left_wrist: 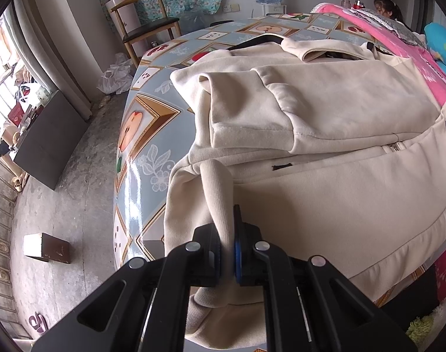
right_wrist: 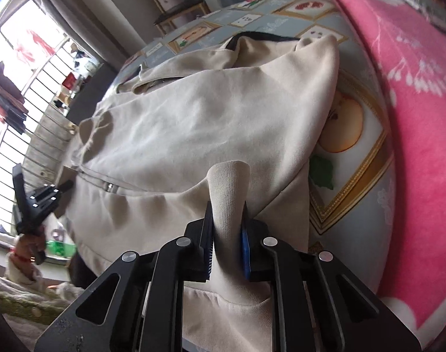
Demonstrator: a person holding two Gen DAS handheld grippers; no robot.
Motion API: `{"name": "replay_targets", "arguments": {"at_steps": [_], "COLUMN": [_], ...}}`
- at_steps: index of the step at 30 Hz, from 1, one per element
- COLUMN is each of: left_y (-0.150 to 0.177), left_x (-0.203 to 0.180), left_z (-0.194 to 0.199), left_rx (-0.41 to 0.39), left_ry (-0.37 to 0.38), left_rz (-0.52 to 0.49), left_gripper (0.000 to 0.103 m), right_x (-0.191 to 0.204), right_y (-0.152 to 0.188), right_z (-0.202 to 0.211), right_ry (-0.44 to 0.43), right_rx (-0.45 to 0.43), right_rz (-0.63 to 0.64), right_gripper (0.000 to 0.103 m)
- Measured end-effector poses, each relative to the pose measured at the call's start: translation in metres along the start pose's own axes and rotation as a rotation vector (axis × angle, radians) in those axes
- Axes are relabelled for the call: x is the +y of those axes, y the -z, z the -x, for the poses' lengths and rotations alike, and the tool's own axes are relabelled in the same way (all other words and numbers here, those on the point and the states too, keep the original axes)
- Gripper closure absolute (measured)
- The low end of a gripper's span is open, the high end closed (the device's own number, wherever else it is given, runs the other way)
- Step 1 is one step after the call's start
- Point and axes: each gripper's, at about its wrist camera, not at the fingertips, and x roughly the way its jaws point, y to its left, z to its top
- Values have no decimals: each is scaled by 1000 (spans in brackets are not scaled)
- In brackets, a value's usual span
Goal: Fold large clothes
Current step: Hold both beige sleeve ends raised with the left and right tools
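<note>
A cream jacket (left_wrist: pixel 325 123) lay spread across the desk (left_wrist: pixel 152 135), its dark-lined collar at the far end, toward twelve o'clock, and its ribbed hem hanging over the near edge. One sleeve (left_wrist: pixel 252 111) had already been laid across the chest, so the fold looked partly done. The left gripper (left_wrist: pixel 227 249) had its fingers narrowed onto a pinch of hem, the ribbing standing up between them. The right gripper (right_wrist: pixel 227 246) held the hem the same way, at about three o'clock from the left. I took it both corners were pinched so the bottom could be lifted evenly toward the collar. A pink blanket (right_wrist: pixel 413 88) bordered the desk's right side.
</note>
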Motion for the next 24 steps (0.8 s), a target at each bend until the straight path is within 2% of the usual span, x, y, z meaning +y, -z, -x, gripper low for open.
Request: {"name": "replay_targets", "arguments": {"at_steps": [3, 5, 8, 14, 24], "left_y": [0, -2, -2, -3, 0], "left_x": [-2, -4, -8, -9, -11], "left_z": [6, 12, 16, 8, 5], "left_rx": [-23, -46, -68, -45, -37], "left_ry": [-13, -24, -42, -45, -60], "left_rz": [0, -6, -27, -33, -27], "left_gripper": [96, 96, 96, 96, 96], "right_x": [24, 39, 50, 44, 47], "right_y": [9, 14, 18, 18, 17], "right_z": [6, 11, 11, 4, 4], "right_ry": [201, 299, 368, 373, 385], "right_rx": [-60, -103, -134, -122, -107], "right_rz": [50, 87, 104, 41, 42], "right_gripper": [90, 90, 90, 91, 91]}}
